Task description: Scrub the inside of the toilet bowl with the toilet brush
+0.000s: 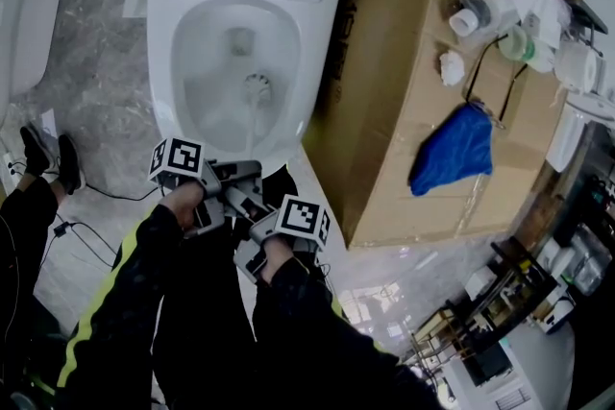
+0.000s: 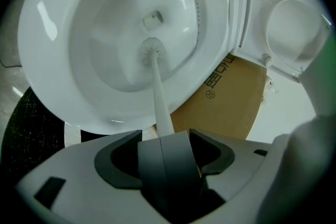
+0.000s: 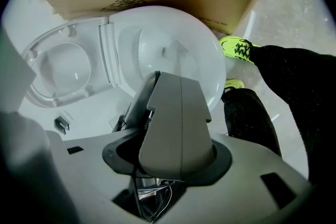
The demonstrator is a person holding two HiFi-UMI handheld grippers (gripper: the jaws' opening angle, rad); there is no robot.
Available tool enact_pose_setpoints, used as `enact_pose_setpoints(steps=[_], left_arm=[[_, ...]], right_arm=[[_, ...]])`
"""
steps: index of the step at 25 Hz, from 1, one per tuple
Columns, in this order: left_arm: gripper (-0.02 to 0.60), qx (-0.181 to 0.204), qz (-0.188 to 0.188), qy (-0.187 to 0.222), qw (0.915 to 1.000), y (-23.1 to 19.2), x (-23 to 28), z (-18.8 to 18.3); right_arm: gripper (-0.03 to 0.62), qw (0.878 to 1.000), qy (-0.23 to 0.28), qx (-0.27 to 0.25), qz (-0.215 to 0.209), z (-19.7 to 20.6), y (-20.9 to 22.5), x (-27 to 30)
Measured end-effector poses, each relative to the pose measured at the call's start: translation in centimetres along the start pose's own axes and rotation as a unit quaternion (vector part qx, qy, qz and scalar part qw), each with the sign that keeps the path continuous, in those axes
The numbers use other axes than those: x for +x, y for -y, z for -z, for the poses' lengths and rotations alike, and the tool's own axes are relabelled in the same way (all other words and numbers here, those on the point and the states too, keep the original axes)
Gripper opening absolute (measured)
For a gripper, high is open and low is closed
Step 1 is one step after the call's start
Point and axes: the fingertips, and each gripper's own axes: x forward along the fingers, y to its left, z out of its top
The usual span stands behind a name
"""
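The white toilet bowl (image 1: 165, 43) stands open, with its seat and lid (image 2: 294, 34) raised. A white toilet brush (image 1: 256, 87) has its round head low in the bowl, just below the drain hole (image 1: 240, 38). Its thin handle (image 2: 160, 97) runs back to my left gripper (image 1: 246, 174), which is shut on it (image 2: 161, 136). My right gripper (image 1: 250, 224) sits just behind and right of the left one, over the bowl's front rim. Its jaws (image 3: 181, 78) are pressed together with nothing visible between them. The bowl (image 3: 210, 60) lies ahead of it.
A big cardboard box (image 1: 413, 110) stands tight against the toilet's right side, with a blue cloth (image 1: 452, 149) and white bottles (image 1: 500, 0) on top. Another person's dark shoes (image 1: 48, 158) and a cable (image 1: 96, 235) are on the grey floor at left. A yellow-green shoe (image 3: 239, 49) is beside the bowl.
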Motion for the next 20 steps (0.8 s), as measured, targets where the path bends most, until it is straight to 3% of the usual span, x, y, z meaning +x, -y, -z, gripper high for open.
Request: enact_pose_setpoints(steps=[20], left_arm=[[0.268, -0.046, -0.028, 0.064, 0.9965, -2.2, -2.3, 3.1]], right_arm=[[0.222, 0.997, -0.068, 0.03, 0.013, 4.1, 1.5, -1.3]])
